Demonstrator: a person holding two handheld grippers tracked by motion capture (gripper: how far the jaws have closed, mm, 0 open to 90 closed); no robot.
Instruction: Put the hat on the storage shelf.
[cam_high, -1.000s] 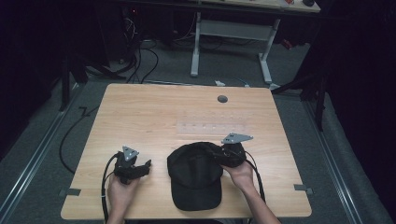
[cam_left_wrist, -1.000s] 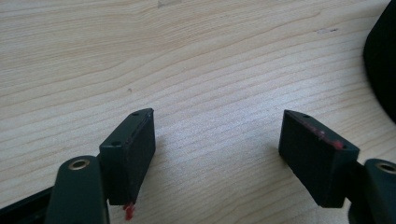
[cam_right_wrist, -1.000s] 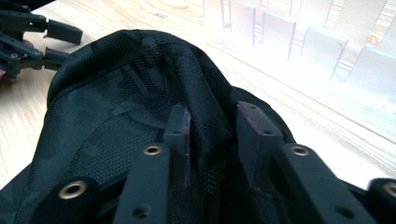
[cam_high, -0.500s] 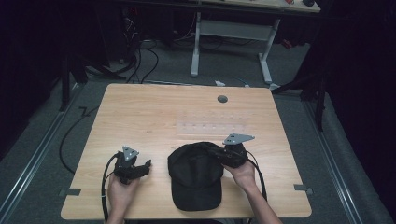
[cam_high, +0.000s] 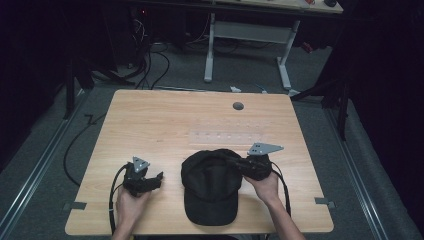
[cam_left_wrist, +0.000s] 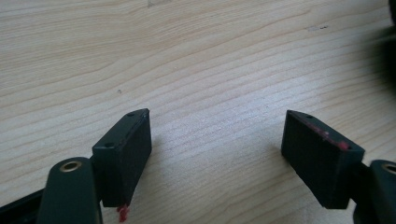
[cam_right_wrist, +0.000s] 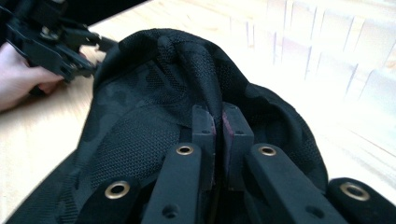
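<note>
Right gripper (cam_right_wrist: 218, 122) jaws just been closing, now pinching fold of black cap (cam_right_wrist: 154, 140) crown.

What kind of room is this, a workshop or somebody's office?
Most likely a lab or test room. A bare wooden table stands on grey floor with loose cables behind it and a second desk frame further back, while a person works a black cap with hand-held grippers.

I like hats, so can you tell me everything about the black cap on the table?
The cap is black, made of soft cloth with a faint camouflage pattern and mesh-like panels. It lies near the front edge of the wooden table, its stiff brim pointing toward the person and its rounded crown a bit crumpled. The right claw has just been closing and now pinches a raised fold of the crown's cloth. The left claw sits open beside it, not touching.
</note>
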